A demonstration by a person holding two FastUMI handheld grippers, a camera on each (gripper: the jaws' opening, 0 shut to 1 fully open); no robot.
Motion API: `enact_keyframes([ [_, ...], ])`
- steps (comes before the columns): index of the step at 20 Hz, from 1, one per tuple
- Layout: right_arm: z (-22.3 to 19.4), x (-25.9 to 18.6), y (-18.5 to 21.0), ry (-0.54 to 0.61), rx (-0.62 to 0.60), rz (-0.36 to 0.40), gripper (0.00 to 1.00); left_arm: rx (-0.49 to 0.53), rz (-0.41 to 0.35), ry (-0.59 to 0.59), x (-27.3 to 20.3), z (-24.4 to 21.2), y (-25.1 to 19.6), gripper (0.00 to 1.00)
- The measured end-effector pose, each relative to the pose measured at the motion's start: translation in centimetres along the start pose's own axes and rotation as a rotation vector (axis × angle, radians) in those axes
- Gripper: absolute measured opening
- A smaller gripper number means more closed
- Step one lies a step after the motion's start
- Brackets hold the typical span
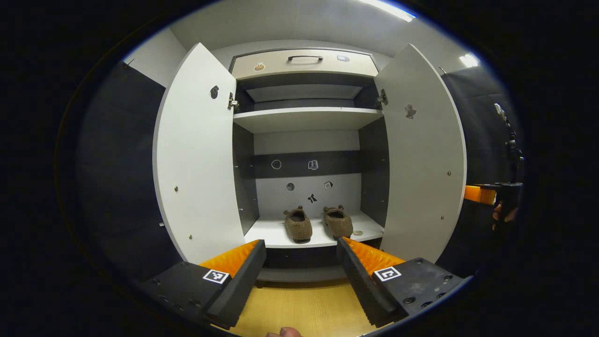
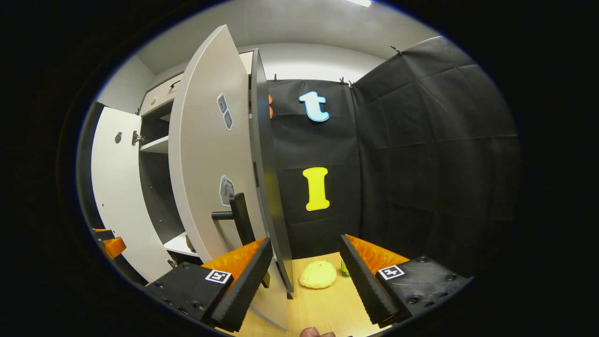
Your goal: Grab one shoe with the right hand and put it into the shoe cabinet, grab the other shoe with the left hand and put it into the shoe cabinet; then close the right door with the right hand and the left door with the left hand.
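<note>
- White and dark grey shoe cabinet (image 1: 306, 119) straight ahead in the left gripper view, both doors swung wide.
- Left door (image 1: 199, 154) standing open on the left, right door (image 1: 423, 154) open on the right, small stickers on their inner faces.
- Brown woven: two shoes (image 1: 298, 224) (image 1: 338, 221) side by side on the bottom shelf (image 1: 266, 234), toes toward the back wall, a narrow gap between them.
- Just right of the right shoe, a small round disc (image 1: 358, 232) lying on the same shelf.
- Upper shelf (image 1: 306, 117) bare in its visible part; above it a drawer front (image 1: 304, 63) with a dark handle.
- Left gripper (image 1: 302, 245) near, in front of the cabinet, fingers spread apart, nothing between them, wooden floor (image 1: 304, 306) below.
- Far right, past the right door's edge, the other gripper's tip (image 1: 479, 193) with a hand (image 1: 504, 214) behind it.
- In the right gripper view, right door (image 2: 210, 154) seen from outside, nearly edge-on, its dark bar handle (image 2: 241, 217) just beyond the left finger.
- Right gripper (image 2: 304, 248) spread open, holding nothing; left finger (image 2: 241, 269) close to the door's edge, contact not clear.
- Left door (image 2: 117, 187) open farther left, a sliver of bottom shelf (image 2: 180, 244) showing between the doors.
- Pale yellow rounded object (image 2: 318, 274) on the floor near the black cloth wall (image 2: 421, 164), a small green item (image 2: 345, 269) beside it.
</note>
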State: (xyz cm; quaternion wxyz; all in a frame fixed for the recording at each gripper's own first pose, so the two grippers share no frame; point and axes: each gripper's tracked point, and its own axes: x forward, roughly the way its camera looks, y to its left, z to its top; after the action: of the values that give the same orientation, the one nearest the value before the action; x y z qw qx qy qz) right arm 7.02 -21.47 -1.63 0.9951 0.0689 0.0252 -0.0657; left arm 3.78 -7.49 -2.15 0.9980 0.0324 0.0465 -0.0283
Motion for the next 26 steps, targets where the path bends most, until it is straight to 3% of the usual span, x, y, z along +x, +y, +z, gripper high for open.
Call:
enact_keyframes([
  [18,-1.9,-0.3,11.7,-0.001,-0.019,0.109,0.98,-0.032,0.019,0.05,-3.3,-2.9,6.6,0.97],
  [26,-3.8,-1.6,19.8,0.038,-0.022,0.268,0.98,-0.054,0.097,0.051,-4.5,-3.6,12.5,0.97],
])
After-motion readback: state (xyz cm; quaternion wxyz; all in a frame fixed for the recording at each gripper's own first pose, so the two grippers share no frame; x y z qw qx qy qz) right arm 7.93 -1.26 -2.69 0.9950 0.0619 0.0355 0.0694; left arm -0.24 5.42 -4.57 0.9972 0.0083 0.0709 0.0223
